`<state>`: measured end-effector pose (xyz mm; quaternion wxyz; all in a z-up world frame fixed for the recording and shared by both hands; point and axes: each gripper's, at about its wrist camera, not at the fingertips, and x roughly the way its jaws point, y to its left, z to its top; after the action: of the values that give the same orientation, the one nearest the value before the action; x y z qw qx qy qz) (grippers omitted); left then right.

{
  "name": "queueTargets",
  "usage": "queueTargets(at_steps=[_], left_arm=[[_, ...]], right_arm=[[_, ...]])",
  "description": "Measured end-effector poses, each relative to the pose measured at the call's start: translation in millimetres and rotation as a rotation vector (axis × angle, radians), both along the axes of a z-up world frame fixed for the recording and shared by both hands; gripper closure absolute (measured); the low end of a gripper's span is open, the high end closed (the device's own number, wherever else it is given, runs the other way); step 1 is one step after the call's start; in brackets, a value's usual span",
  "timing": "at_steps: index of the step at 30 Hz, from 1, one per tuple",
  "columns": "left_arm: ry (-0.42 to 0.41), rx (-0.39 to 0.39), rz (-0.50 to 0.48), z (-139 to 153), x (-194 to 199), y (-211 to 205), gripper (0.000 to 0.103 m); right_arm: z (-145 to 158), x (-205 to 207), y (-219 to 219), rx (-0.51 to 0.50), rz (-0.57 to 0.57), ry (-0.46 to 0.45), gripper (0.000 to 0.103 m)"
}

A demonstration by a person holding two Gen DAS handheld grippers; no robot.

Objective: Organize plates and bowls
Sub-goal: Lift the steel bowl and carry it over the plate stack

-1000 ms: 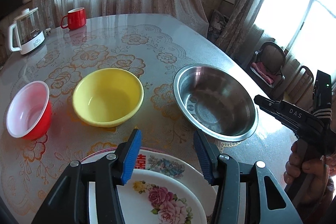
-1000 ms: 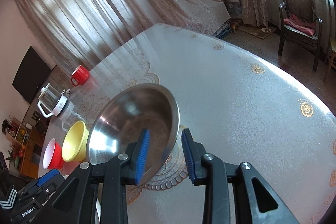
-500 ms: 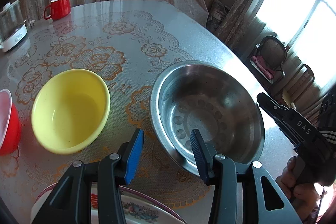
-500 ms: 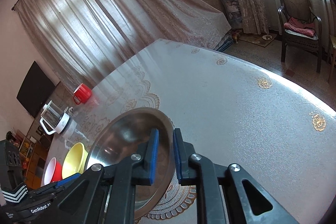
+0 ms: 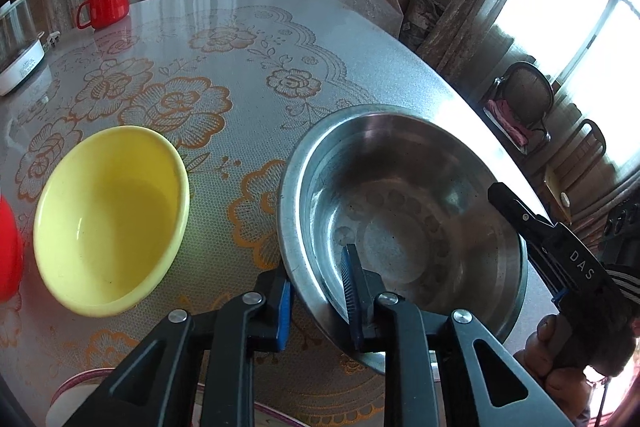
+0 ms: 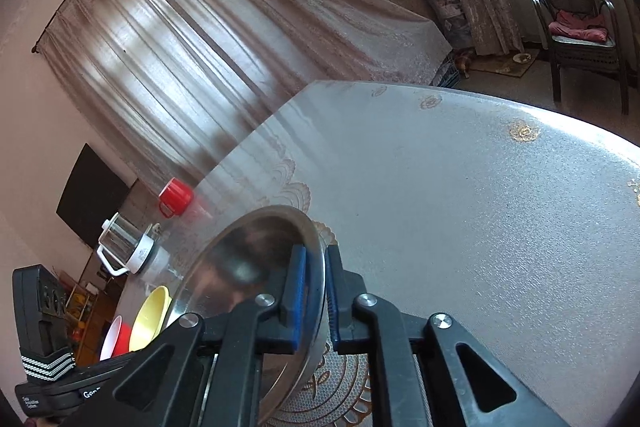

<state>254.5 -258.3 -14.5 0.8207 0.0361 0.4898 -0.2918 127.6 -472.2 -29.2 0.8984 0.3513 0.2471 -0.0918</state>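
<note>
A round table under a lace-pattern cover stands in a curtained room, with a chair by the bright window.

The steel bowl sits on the table's near right part, beside the yellow bowl, which is apart from it on the left. A red bowl lies beyond the yellow one, seen at the far left edge. Part of a plate rim shows at the bottom, nearest the person.

The left gripper straddles the steel bowl's near rim, one pad outside and one inside. Its jaws have just been closing on the wall and appear to press on it. The right gripper is clenched on the opposite rim, metal pinched between its blue pads; its jaws have also just been closing.

Judgement: two opposed grips on a wide, smooth, thin-walled bowl keep it level and stop it pivoting, which a single rim pinch would allow. The bowl is still on the table, so the lift has not begun. Being the largest bowl, it probably serves as the base for nesting the others.

A red mug and a glass kettle stand at the far side, out of the way.
</note>
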Motion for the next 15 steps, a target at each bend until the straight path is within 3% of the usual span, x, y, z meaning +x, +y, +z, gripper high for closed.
queueTargets(at_steps=[15], left_arm=[[-0.025, -0.023, -0.019, 7, -28, 0, 0.080]], right_arm=[[-8, -2, -11, 0.070, 0.024, -0.006, 0.093]])
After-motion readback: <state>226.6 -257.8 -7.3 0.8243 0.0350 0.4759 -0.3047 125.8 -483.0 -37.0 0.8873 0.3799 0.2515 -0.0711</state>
